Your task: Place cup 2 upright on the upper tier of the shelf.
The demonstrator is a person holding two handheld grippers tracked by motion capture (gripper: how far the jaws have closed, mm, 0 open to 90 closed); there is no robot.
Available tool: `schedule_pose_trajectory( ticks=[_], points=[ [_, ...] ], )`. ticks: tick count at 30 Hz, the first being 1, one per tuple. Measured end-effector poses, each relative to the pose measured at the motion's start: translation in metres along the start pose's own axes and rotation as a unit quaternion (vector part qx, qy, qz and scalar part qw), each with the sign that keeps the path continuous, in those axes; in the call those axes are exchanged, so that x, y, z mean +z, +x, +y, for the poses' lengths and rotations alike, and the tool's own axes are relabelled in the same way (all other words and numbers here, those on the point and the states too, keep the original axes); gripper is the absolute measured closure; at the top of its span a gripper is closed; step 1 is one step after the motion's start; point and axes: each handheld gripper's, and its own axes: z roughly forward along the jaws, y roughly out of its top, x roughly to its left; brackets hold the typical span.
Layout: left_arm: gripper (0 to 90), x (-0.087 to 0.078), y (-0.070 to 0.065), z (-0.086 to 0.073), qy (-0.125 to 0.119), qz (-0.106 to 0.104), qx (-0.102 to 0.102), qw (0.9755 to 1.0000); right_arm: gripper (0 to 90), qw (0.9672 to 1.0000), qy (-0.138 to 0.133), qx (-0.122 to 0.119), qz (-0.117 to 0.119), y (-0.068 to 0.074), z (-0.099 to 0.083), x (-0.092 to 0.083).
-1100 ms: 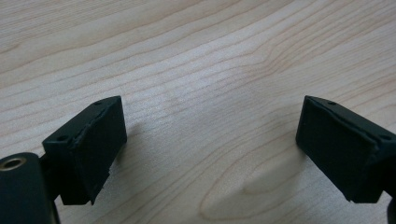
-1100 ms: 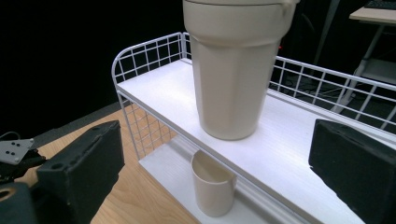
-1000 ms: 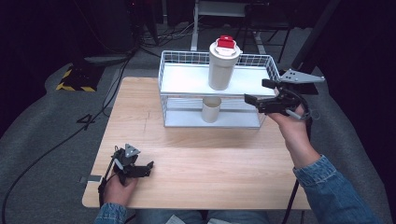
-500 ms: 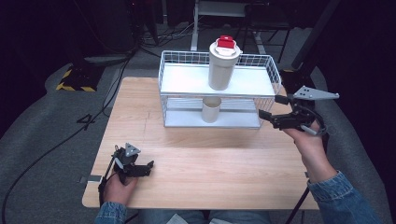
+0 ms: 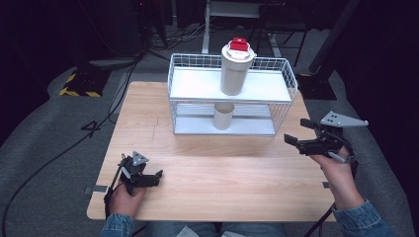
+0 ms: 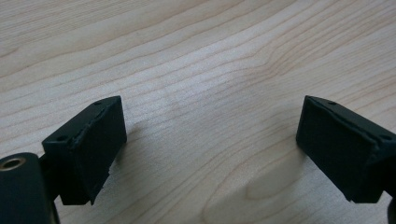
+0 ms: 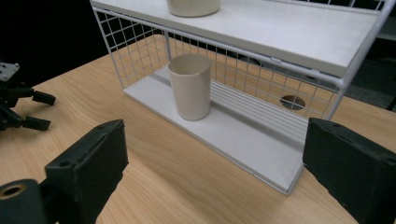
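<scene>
Cup (image 7: 190, 87) stands untouched on the wire rack's (image 5: 281, 101) lower shelf. Right gripper (image 5: 302, 132), just right of the rack, has been narrowing its empty jaws; pickup probably remains. Left gripper (image 5: 154, 177) rests near the table's front edge, jaws apart.

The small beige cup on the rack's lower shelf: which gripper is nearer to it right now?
Right. The right gripper hangs open off the rack's right end, jaws pointing toward the small beige cup. The left gripper rests open on the table near its front left corner, farther away.
</scene>
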Motion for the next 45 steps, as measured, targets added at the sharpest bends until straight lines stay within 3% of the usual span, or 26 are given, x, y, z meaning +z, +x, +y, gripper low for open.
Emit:
schedule_pose_trajectory(
  ticks=[4, 14, 24, 30, 37, 45],
  points=[
    [9.1, 0.000, 0.000, 0.000, 0.000, 0.000, 0.000, 1.0000, 7.8, 0.9998, 0.014, -0.005, -0.011, -0.001, -0.014, 0.000],
    [9.1, 0.000, 0.000, 0.000, 0.000, 0.000, 0.000, 1.0000, 8.9, 0.9986, 0.043, 0.014, -0.026, -0.004, -0.054, 0.005],
    [9.1, 0.000, 0.000, 0.000, 0.000, 0.000, 0.000, 1.0000, 9.2, 0.9977, 0.051, 0.029, -0.033, -0.005, -0.097, 0.022],
    [9.1, 0.000, 0.000, 0.000, 0.000, 0.000, 0.000, 1.0000, 9.2, 0.9967, 0.069, 0.019, -0.039, -0.006, -0.111, 0.028],
    [9.1, 0.000, 0.000, 0.000, 0.000, 0.000, 0.000, 1.0000, 9.2, 0.9937, 0.098, 0.035, -0.043, -0.008, -0.131, 0.034],
    [9.0, 0.000, 0.000, 0.000, 0.000, 0.000, 0.000, 1.0000, 9.4, 0.9902, 0.127, 0.032, -0.047, -0.009, -0.143, 0.040]
  ],
)
